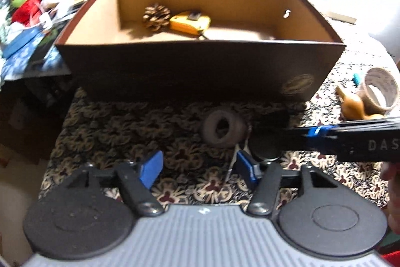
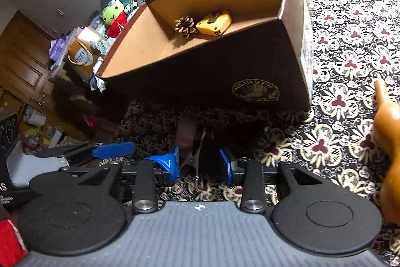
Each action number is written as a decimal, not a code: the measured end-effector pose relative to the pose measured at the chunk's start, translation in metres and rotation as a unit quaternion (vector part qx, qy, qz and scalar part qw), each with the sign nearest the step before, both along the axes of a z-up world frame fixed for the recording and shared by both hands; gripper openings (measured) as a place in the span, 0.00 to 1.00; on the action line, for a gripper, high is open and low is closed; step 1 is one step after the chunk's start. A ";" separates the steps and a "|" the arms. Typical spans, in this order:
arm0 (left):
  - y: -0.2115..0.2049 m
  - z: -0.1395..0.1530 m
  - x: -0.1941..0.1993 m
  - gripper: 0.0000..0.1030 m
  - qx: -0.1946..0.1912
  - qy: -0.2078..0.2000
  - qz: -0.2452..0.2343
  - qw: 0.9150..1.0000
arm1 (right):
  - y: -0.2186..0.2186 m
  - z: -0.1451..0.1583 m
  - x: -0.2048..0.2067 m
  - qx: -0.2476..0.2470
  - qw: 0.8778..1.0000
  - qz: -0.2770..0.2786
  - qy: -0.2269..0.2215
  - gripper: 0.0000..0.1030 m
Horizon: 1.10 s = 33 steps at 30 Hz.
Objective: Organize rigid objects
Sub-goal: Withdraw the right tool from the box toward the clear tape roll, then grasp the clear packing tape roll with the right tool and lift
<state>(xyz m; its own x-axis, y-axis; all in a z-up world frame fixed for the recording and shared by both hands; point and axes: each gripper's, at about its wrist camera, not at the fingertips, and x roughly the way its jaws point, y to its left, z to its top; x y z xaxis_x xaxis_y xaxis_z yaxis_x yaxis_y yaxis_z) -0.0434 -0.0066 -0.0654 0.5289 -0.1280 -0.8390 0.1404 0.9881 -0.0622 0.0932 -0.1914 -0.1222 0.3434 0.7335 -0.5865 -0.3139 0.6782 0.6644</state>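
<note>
Both grippers' fingers (image 1: 152,168) spread near the dark ring (image 1: 223,128).

The left tongs (image 1: 198,170) are hanging wide apart over the patterned bench (image 1: 125,122), blue fingertips (image 1: 151,168) gripping nothing. Just ahead, a dark ring (image 1: 222,128) is lying in the shadow of the brown box (image 1: 195,69). Inside the box, a pine cone (image 1: 156,16) is sitting touching a yellow tape measure (image 1: 190,22). The right tongs' black arm (image 1: 337,139) is reaching in from the right, and a tape roll (image 1: 380,89) and a wooden figure (image 1: 355,105) are sitting beyond it.
</note>
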 end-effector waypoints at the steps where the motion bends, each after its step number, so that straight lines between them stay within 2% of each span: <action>1: 0.000 0.000 0.002 0.54 -0.007 -0.003 -0.005 1.000 | 0.001 0.001 0.001 0.008 1.000 -0.002 -0.001 0.18; 5: 0.003 -0.003 0.009 0.55 -0.049 -0.012 -0.028 0.998 | 0.006 0.003 0.007 0.028 1.000 -0.004 -0.008 0.18; 7: 0.004 -0.006 0.014 0.62 -0.066 -0.012 -0.039 0.997 | 0.013 0.004 0.010 0.023 1.000 -0.004 -0.010 0.18; 12: 0.006 -0.015 0.027 0.62 -0.087 -0.008 -0.053 0.995 | 0.025 0.003 0.016 0.012 1.000 0.004 -0.008 0.17; 14: 0.008 -0.019 0.032 0.60 -0.090 -0.007 -0.055 0.994 | 0.027 0.001 0.017 0.011 1.000 0.004 -0.005 0.17; 16: 0.009 -0.021 0.037 0.50 -0.097 -0.002 -0.063 0.993 | 0.029 0.001 0.019 0.011 1.000 0.007 -0.004 0.16; 19: 0.010 -0.026 0.041 0.46 -0.105 0.004 -0.075 0.992 | 0.032 0.001 0.020 0.002 1.000 0.010 -0.009 0.14; 23: 0.012 -0.034 0.046 0.45 -0.112 0.015 -0.077 0.991 | 0.036 -0.004 0.023 -0.011 1.000 0.006 0.007 0.12; 25: 0.014 -0.036 0.047 0.38 -0.121 0.019 -0.080 0.989 | 0.036 -0.005 0.024 -0.011 1.000 0.005 0.009 0.11; 31: 0.012 -0.037 0.047 0.38 -0.115 0.011 -0.082 0.990 | 0.038 -0.008 0.028 -0.024 1.000 0.000 0.017 0.00; 33: 0.010 -0.036 0.046 0.38 -0.110 0.010 -0.087 0.990 | 0.037 -0.008 0.028 -0.023 1.000 0.003 0.018 0.00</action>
<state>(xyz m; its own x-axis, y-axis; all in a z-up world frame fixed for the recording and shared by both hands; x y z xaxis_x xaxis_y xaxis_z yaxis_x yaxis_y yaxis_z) 0.0023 0.0035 -0.1018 0.4661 -0.3964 -0.7910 0.3032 0.9115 -0.2781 0.1214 -0.1543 -0.1300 0.3169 0.7074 -0.6317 -0.2946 0.7065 0.6434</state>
